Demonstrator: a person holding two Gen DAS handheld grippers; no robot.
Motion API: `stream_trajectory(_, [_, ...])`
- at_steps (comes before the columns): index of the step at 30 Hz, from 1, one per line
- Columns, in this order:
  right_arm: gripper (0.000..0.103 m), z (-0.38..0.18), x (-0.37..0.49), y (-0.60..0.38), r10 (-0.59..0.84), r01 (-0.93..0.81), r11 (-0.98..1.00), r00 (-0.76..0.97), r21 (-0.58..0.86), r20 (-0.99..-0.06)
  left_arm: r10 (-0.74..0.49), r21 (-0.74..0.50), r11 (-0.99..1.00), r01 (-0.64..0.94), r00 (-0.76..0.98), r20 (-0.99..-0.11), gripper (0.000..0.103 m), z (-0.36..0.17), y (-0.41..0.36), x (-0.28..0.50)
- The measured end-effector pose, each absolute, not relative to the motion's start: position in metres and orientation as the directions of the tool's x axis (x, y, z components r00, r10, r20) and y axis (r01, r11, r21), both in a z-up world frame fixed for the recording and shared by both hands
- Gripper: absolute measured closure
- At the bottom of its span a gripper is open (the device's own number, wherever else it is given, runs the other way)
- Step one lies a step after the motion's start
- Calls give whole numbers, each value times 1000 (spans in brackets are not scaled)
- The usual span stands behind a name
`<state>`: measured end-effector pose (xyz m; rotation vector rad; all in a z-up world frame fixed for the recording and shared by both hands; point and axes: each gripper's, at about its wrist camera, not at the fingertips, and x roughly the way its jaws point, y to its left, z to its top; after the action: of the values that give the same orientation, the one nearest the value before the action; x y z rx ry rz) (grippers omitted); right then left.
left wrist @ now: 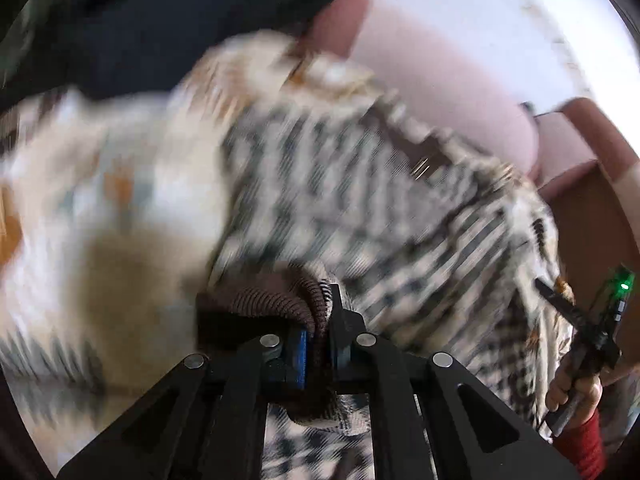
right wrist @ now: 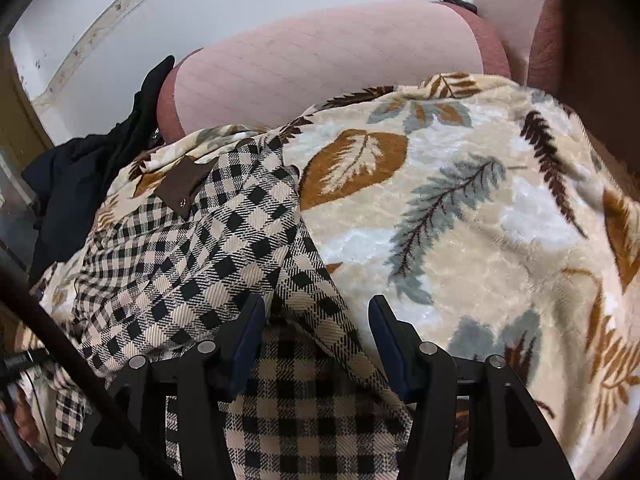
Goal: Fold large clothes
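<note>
Your left gripper (left wrist: 318,344) is clamped on the brown ribbed cuff (left wrist: 276,300) of the checked garment (right wrist: 224,240), which lies across the leaf-print blanket (right wrist: 460,220) on the pink sofa (right wrist: 320,60); pinching the cuff looks meant to let you carry the sleeve over for a fold. Your right gripper (right wrist: 318,340) stands open, its fingers astride a checked edge without pressing it, probably ready to take hold. No brand, label or writing is readable.
</note>
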<state>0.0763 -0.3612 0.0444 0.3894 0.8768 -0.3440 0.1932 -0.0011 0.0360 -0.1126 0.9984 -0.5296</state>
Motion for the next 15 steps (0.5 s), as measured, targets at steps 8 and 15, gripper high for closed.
stream_trajectory(8, [38,62,116,-360,-180,459,879,573,131,-799,-456,-224,882,414,638,-621,93,82,-2,193])
stream_trajectory(15, [38,39,156,-363,-162,472,874,510,117,-845,-388,-346,922,176,445,-807,93,7,28,249])
